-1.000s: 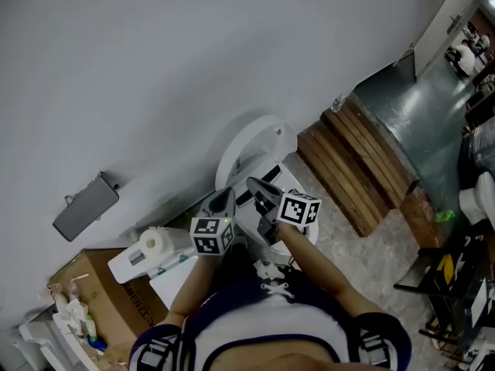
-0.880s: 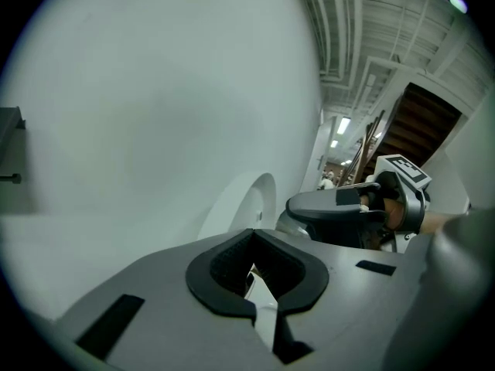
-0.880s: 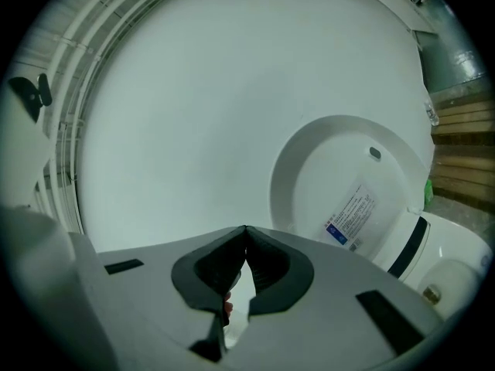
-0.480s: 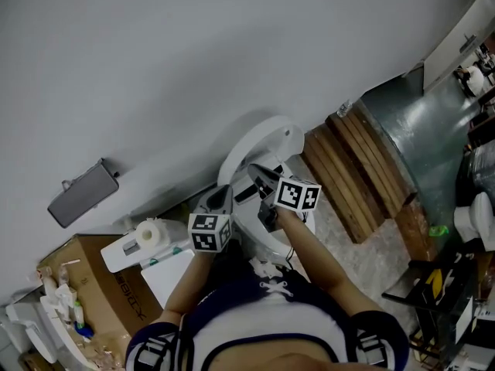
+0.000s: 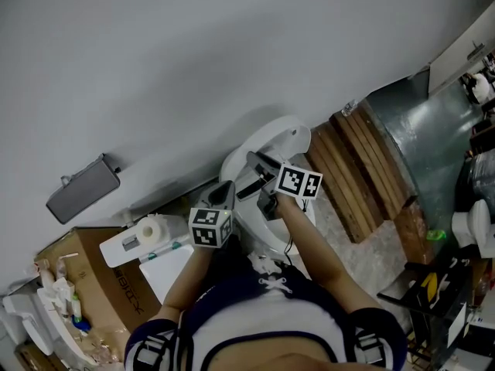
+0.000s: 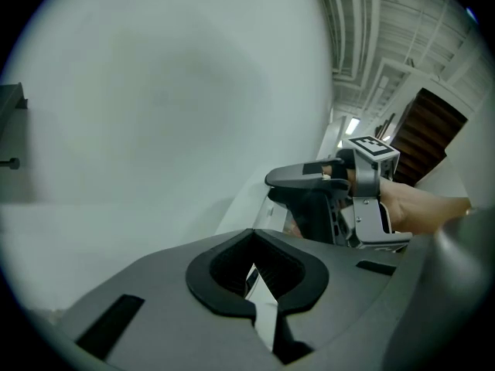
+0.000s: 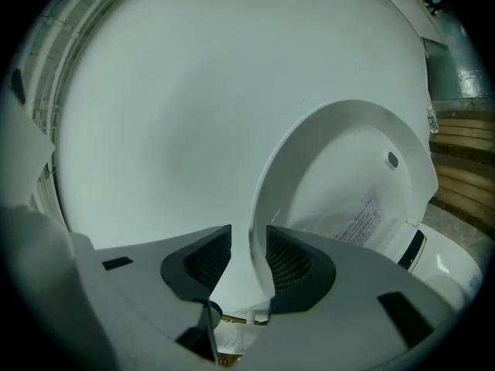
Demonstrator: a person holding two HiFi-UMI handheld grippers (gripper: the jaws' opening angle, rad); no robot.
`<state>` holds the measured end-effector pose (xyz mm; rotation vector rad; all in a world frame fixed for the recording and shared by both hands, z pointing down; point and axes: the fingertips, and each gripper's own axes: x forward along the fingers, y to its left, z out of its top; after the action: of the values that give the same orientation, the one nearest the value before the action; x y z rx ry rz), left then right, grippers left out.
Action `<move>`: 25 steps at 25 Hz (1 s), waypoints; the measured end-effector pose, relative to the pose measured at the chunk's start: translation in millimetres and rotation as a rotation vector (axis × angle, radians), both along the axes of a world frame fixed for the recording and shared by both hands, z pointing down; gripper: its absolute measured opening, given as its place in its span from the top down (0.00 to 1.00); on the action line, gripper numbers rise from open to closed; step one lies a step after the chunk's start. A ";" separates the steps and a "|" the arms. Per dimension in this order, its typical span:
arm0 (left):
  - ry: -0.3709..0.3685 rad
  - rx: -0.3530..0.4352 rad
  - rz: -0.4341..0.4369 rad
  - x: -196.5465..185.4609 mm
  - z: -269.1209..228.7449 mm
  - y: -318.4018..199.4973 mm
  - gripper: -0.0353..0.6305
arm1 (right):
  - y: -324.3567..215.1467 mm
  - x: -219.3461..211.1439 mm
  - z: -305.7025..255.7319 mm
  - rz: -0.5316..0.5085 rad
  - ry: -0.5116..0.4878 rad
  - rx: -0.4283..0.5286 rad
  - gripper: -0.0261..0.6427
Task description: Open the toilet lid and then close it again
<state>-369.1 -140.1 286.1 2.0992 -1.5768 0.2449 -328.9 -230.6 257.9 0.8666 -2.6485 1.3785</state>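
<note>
Grey wall [image 5: 155,60] across the head view, toilet lid [image 5: 271,139] raised upright just in front of it; risks tipping forward and slamming, judging by the unclamped rim, if not leaning back past balance; risks, too, snagging on a jaw should the right gripper [image 5: 253,161] pull away crookedly; reaches the lid's near rim with that gripper, while keeping the left gripper [image 5: 227,190] lower and beside it, apart from the lid.

Left gripper view next: shows jaws closed together on nothing, pointing at bare wall, with the right gripper off to one side; touches nothing.

Right gripper view last: shows jaws parted about halfway, having just been opening, with the lid's thin rim standing between them; sits close to one pad [image 7: 290,265] yet leaves a clear gap to the other, so reads as released rather than clamped; calls for a fresh, firm pinch before lowering, or else risks a dropped lid.
</note>
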 end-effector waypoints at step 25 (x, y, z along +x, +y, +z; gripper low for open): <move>0.028 -0.061 0.096 18.4 17.4 13.7 0.94 | 21.4 27.7 8.1 0.057 -0.087 0.020 0.93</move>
<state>-350.7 -126.4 303.5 2.1242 -1.4372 0.2923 -301.2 -209.3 266.0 0.9115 -2.7264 1.4371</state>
